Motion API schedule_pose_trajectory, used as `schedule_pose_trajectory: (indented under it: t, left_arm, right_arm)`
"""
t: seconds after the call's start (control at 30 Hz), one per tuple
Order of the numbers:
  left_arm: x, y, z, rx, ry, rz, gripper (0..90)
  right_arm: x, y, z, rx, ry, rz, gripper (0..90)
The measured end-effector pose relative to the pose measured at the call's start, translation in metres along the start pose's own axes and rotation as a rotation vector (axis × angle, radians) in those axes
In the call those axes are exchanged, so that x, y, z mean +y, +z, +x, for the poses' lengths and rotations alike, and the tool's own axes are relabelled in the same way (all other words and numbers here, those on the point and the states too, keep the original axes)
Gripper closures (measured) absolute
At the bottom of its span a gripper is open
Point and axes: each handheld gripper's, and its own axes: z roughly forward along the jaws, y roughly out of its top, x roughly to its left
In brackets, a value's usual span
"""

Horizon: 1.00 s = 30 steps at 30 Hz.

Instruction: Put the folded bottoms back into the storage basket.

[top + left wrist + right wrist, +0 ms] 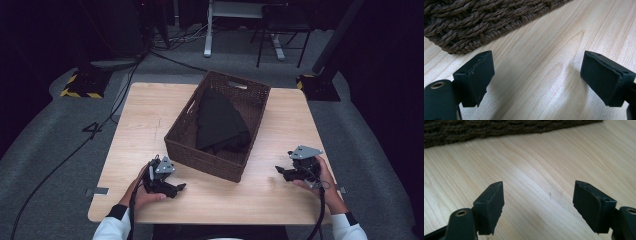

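Observation:
A dark brown woven basket [252, 102] stands in the middle of the light wooden table [150, 115], with a black cloth [220, 122] lying folded inside it. My left gripper [181, 188] rests low on the table just in front of the basket's near left corner, open, with bare wood between its pads [477, 75]. The basket's woven wall [474, 22] rises close ahead of it. My right gripper [278, 170] sits near the table to the right of the basket's near corner, open and empty. Its own view looks along the pads [492, 205] at the basket's base [499, 130].
Beyond the table lie grey carpet, black cables [75, 145] on the left, a desk frame [207, 30] and a chair [282, 35] at the back. Yellow-and-black striped floor plates [82, 85] sit off the far left corner.

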Motion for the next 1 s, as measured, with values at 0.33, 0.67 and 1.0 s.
schedule_pose_trajectory:
  t: [0.33, 0.67, 1.0]
  left_arm:
    - [0.000, 0.000, 0.000, 0.000, 0.000, 0.000, 12.4]
    - [0.000, 0.000, 0.000, 0.000, -0.001, 0.000, 12.4]
    - [0.000, 0.000, 0.000, 0.000, -0.001, 0.000, 12.4]
  right_arm:
    - [-0.034, -0.007, -0.005, 0.009, 0.057, -0.019, 25.0]
    - [-0.075, -0.022, -0.015, 0.019, 0.163, -0.030, 22.7]
    - [-0.096, -0.030, -0.022, 0.023, 0.275, -0.046, 18.8]
